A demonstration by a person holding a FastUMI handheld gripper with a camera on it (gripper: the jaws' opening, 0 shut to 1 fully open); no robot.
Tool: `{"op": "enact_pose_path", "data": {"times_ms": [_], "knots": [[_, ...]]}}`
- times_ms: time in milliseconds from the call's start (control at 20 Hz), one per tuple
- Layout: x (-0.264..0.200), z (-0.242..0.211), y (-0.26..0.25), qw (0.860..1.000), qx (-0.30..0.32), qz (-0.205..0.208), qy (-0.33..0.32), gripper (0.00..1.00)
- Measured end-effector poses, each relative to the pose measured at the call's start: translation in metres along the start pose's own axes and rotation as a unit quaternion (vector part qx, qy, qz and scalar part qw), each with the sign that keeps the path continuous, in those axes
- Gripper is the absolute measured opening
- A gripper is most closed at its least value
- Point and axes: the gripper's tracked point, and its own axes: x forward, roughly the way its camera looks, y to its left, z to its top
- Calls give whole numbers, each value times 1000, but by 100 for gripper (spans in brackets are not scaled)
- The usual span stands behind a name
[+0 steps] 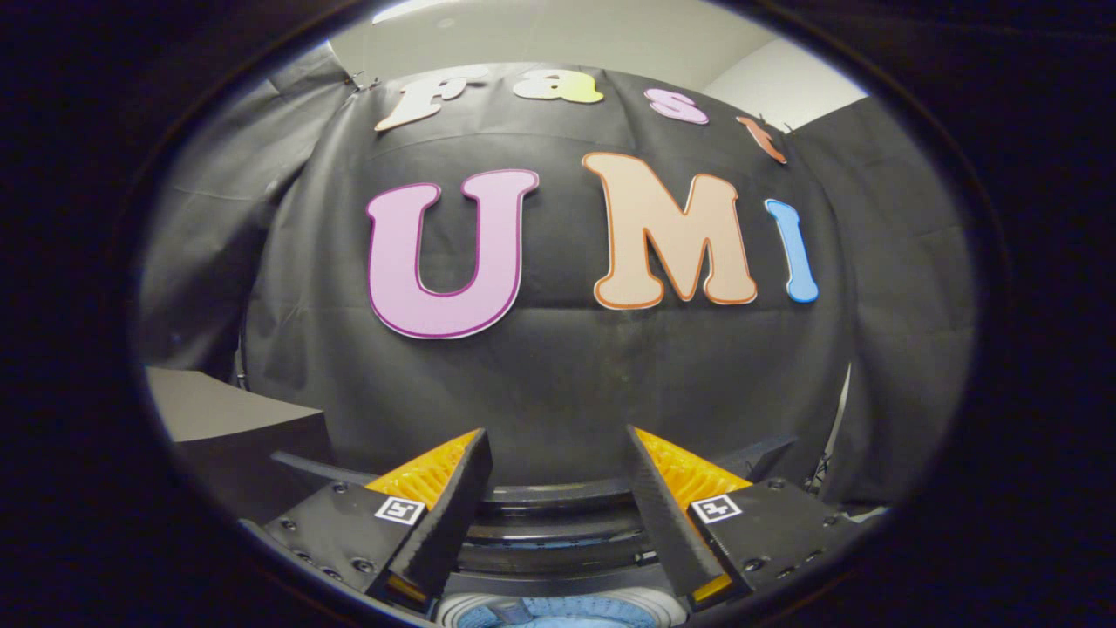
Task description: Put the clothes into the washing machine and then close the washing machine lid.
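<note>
Gripper (pixel 554 445) fingers spread apart, empty, facing black cloth wall (pixel 558 384). Below and between them, washing machine (pixel 558 532) rim; blue inside, possibly clothes, unclear.

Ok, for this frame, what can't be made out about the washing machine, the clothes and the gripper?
- Washing machine: in the gripper view it sits low between and beneath the fingers; its drum is cut off by the picture's edge, so any clothes inside cannot be told.
- Lid: cannot tell which dark curved band is the lid, or how it stands.
- Gripper: fingers apart, nothing between them.
- Grey box beside the machine: partly cut off; what it is is unclear.
</note>
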Motion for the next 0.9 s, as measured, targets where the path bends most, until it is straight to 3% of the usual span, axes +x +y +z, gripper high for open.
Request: {"op": "enact_pose_path", "data": {"times_ms": [900], "knots": [[-43,-13,-6,1000,0,-4,-9,95]]}}
